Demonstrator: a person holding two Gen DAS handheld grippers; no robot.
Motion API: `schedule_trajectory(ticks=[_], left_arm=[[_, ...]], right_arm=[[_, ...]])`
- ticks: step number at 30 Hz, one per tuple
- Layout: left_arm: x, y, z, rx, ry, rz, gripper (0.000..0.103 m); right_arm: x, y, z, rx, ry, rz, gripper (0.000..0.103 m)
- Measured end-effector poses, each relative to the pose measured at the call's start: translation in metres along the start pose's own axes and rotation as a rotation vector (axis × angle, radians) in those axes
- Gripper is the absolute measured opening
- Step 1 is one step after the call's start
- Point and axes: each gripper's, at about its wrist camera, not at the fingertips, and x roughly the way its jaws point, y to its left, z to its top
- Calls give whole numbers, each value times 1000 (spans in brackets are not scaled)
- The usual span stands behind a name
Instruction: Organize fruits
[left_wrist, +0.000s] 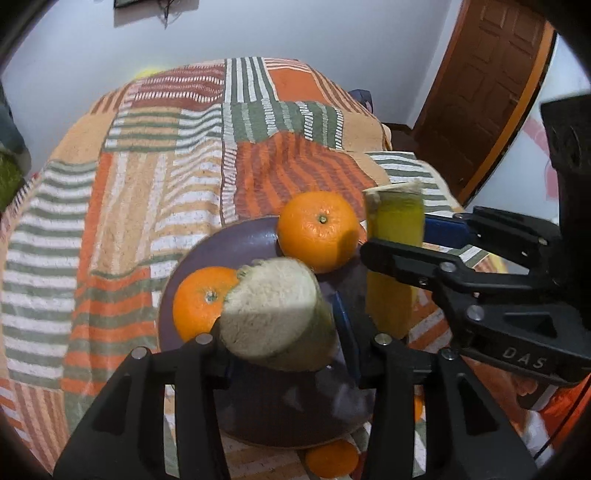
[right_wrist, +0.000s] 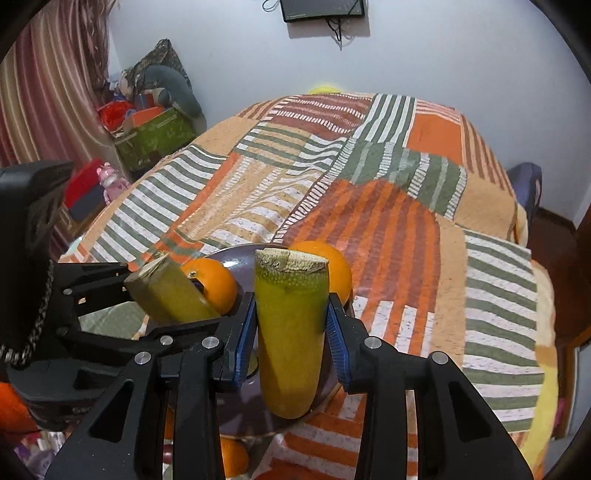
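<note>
A dark purple plate (left_wrist: 229, 251) (right_wrist: 243, 264) sits on the patterned cloth with two oranges on it, one on the left (left_wrist: 201, 301) (right_wrist: 216, 282) and one further back (left_wrist: 317, 230) (right_wrist: 338, 264). My left gripper (left_wrist: 288, 350) is shut on a green-yellow cut fruit piece (left_wrist: 275, 314) (right_wrist: 170, 291) over the plate. My right gripper (right_wrist: 290, 328) (left_wrist: 397, 251) is shut on a second yellow-green cut piece (right_wrist: 291, 332) (left_wrist: 395, 221), held upright at the plate's right edge.
A third orange (left_wrist: 332, 459) (right_wrist: 232, 458) lies on the cloth at the plate's near edge. The striped cloth (left_wrist: 147, 177) covers the whole table. Boxes and toys (right_wrist: 147, 136) stand off the table's far left. A wooden door (left_wrist: 491, 85) is at the right.
</note>
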Motion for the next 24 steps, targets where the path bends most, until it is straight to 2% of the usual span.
schedule_trajectory(ticks=[3,8,16,24], left_arm=[[5,-5,2,42,-3,51,45],[5,-7,0,57,-5,66,52],[-5,11,5,-41,1,-18,52],[4,5,23,-22,14,8,52]], right_arm=[[4,2,0,-6,20,14,34],[1,-2,-4,-4,22,21,34],[2,-2,-15,-25,42,2,34],[-7,-6,-25,-15,35,-6,34]])
